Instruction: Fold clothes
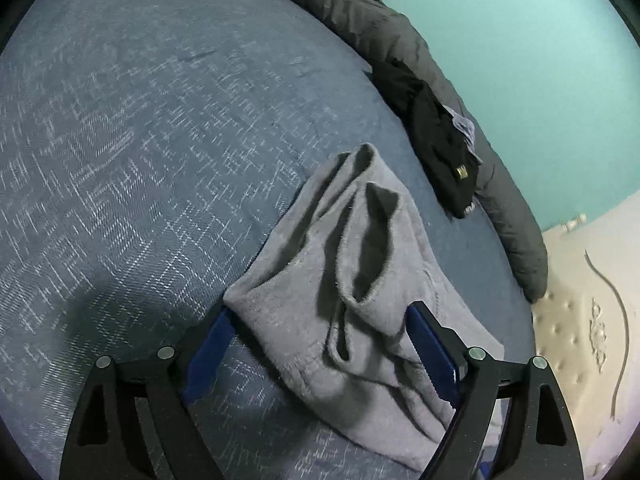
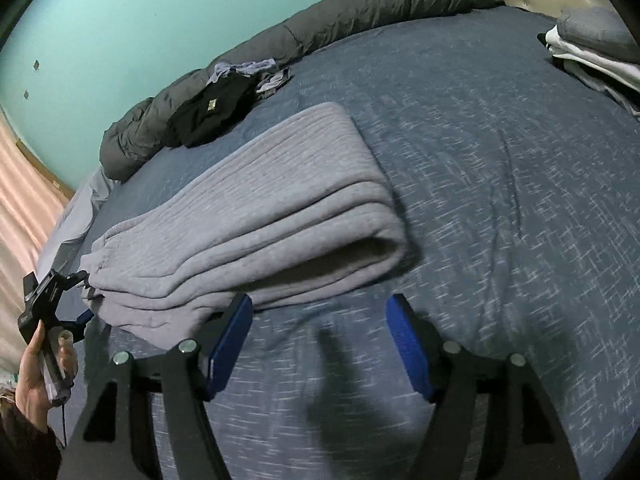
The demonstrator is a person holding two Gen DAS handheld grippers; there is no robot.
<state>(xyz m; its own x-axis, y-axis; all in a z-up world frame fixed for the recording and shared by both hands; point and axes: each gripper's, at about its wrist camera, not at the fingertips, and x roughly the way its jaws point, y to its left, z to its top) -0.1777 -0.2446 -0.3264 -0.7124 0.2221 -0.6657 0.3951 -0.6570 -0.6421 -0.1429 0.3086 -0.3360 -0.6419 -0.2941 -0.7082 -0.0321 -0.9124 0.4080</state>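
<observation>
Left gripper (image 1: 320, 344): spread wide, straddling the grey garment's (image 1: 360, 280) loose end, clamping nothing.
Risk: a shallow pinch takes one layer and the stack splays.
Right gripper (image 2: 320, 344): released above bare bed (image 2: 500, 200), beside the garment's (image 2: 256, 216) folded edge.
Room: open right; stack (image 2: 592, 52) at far corner.

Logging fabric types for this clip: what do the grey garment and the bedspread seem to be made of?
Grey garment: likely fleece-backed knit, matte; ribbed outside, fuzzy nap at its open ends. Bedspread: probably woven cloth, matte blue with pale crosshatch flecks; fibre cannot be told.
</observation>
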